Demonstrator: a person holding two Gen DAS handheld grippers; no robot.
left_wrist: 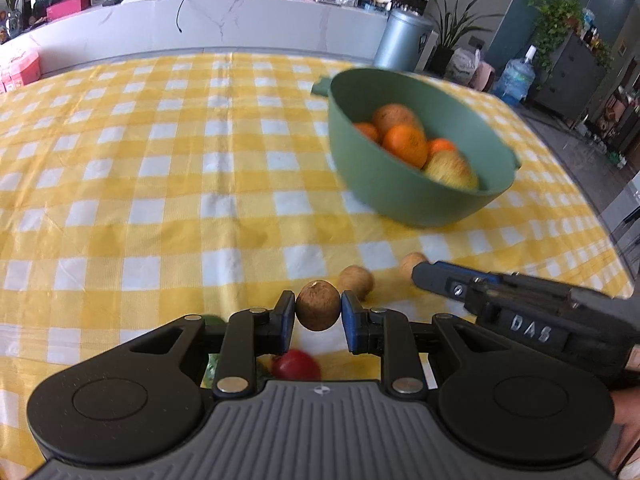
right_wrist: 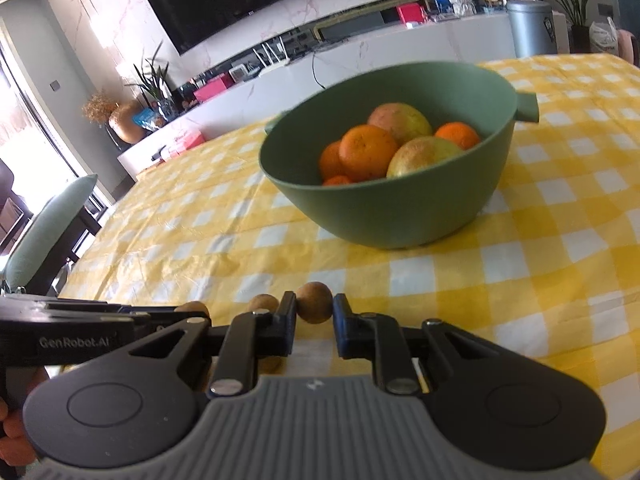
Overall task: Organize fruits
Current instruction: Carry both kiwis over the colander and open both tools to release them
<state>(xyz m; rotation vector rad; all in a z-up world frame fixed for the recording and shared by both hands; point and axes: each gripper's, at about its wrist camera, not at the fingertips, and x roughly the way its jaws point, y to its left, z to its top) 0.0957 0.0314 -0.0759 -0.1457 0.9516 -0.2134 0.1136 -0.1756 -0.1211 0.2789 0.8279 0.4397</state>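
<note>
From the left wrist, the left gripper [left_wrist: 318,314] is clenched on a small round brown longan-like fruit [left_wrist: 318,306], its blue pads pressing either flank and the fruit's long axis running roughly upright; the deep green plastic bowl with side handles [left_wrist: 400,196] lies ahead and to the right, toward the far right edge of the yellow-and-white checked tablecloth [left_wrist: 160,184], with nothing between gripper and bowl but bare cloth; inside the bowl sit oranges [left_wrist: 406,145] and yellowish-red apples [left_wrist: 450,168]; a second loose brown fruit [left_wrist: 356,282] rests on the cloth just beyond the held one; the right gripper [left_wrist: 420,272] reaches in from the right onto a third brown fruit [left_wrist: 410,262], and it is the nearer of the two to the bowl; something red and round [left_wrist: 297,364] lies under the left gripper, possibly a small apple, too blurred to be sure.

From the right wrist, the right gripper [right_wrist: 314,310] grasps its own small brown fruit [right_wrist: 315,302]; the green bowl [right_wrist: 400,216] stands straight ahead and slightly right, its near wall the only thing to clear; the left gripper [right_wrist: 176,314] lies close at the left, so both lifting together risks a knock.
</note>
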